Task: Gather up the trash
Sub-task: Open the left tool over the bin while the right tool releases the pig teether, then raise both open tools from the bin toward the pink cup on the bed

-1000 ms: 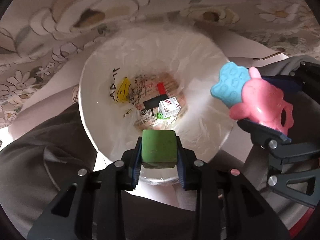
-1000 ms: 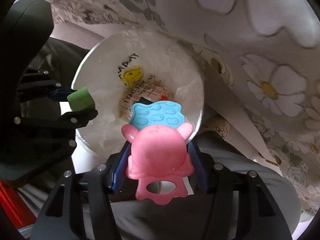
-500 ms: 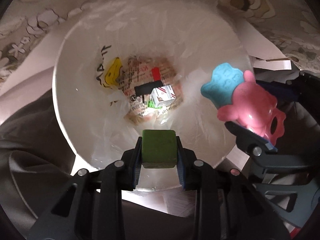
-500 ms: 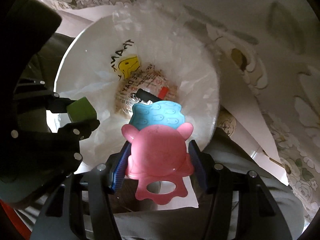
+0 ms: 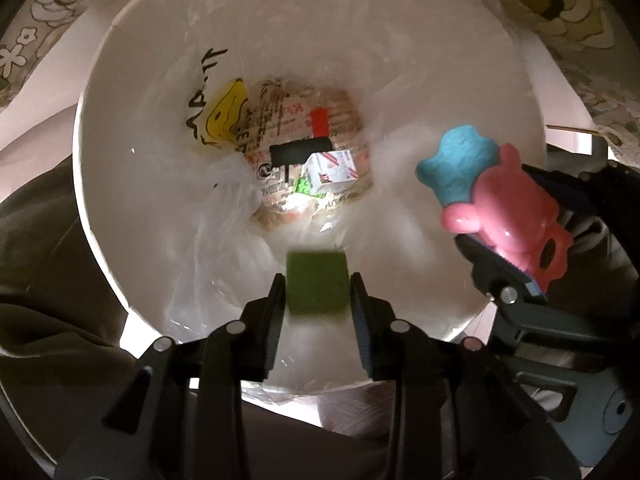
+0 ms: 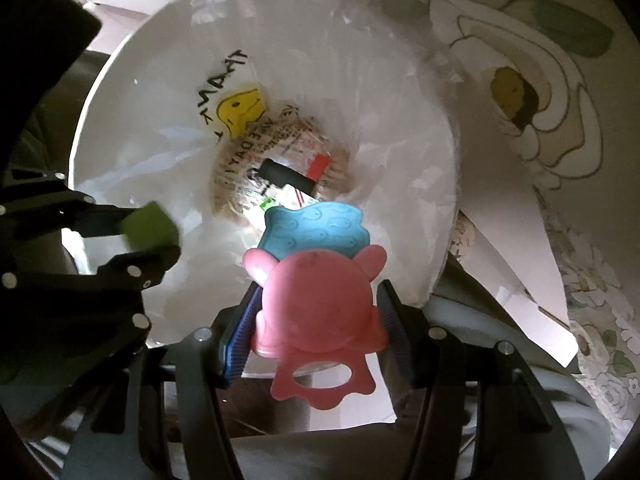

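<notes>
Both grippers hang over a white bin lined with a clear plastic bag. A green cube sits between the jaws of my left gripper, which are opening. The cube is blurred while the fingers stay sharp, and a thin gap shows at its right side. My right gripper is shut on a pink-and-blue teether toy, held above the bin's near wall. At the bin's bottom lie a printed wrapper, a black strip and a small white carton.
A flowered cloth lies beyond the bin on the right. White card sheets rest against the bin's right side. Grey fabric lies at the bin's left and under both grippers.
Both grippers have sunk toward the bin, which now fills more of each view. The left jaws have widened and the green cube has gone blurry between them. The right grip is unchanged.
</notes>
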`<action>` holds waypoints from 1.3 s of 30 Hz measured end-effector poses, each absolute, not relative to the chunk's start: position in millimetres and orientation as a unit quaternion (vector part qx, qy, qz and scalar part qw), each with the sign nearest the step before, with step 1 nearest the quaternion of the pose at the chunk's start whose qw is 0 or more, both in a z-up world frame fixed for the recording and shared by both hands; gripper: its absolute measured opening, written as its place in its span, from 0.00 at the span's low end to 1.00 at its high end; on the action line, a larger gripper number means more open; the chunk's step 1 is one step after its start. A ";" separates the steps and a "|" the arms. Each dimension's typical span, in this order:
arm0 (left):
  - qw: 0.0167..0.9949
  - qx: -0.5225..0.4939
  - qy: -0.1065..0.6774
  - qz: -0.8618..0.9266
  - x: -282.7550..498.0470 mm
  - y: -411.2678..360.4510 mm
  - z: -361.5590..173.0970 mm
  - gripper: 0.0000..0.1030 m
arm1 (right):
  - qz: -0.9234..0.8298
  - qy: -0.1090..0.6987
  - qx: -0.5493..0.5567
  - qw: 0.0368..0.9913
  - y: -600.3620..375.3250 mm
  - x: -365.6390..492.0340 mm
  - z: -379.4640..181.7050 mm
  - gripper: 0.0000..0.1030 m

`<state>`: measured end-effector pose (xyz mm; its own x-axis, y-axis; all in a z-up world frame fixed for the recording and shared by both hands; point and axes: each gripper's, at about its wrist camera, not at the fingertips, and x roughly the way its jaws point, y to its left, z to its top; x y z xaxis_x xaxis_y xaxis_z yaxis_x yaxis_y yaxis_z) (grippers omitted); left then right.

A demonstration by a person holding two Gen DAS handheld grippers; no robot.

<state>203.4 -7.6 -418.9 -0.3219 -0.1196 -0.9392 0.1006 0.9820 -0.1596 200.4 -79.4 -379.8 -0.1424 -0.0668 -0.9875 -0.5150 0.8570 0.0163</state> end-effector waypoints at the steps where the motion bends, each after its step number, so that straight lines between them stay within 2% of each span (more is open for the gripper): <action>1: 0.581 -0.007 0.808 -0.094 203.3 -6.8 -418.7 0.36 | 0.179 0.734 -0.199 0.624 -79.5 200.0 -379.8 0.58; 18: 0.592 -0.006 0.801 -0.092 201.6 -4.2 -408.7 0.41 | 0.179 0.728 -0.199 0.631 -82.8 199.4 -373.0 0.59; 25: 0.598 -0.014 0.795 -0.101 202.1 -4.3 -392.3 0.44 | 0.178 0.714 -0.203 0.646 -84.4 196.7 -351.8 0.59; 29: 0.618 0.001 0.778 -0.109 197.3 -5.9 -366.8 0.48 | 0.185 0.698 -0.204 0.661 -86.3 188.4 -329.7 0.61; 39: 0.685 0.078 0.713 -0.128 181.3 -17.0 -287.8 0.48 | 0.212 0.649 -0.202 0.702 -100.1 156.2 -261.4 0.63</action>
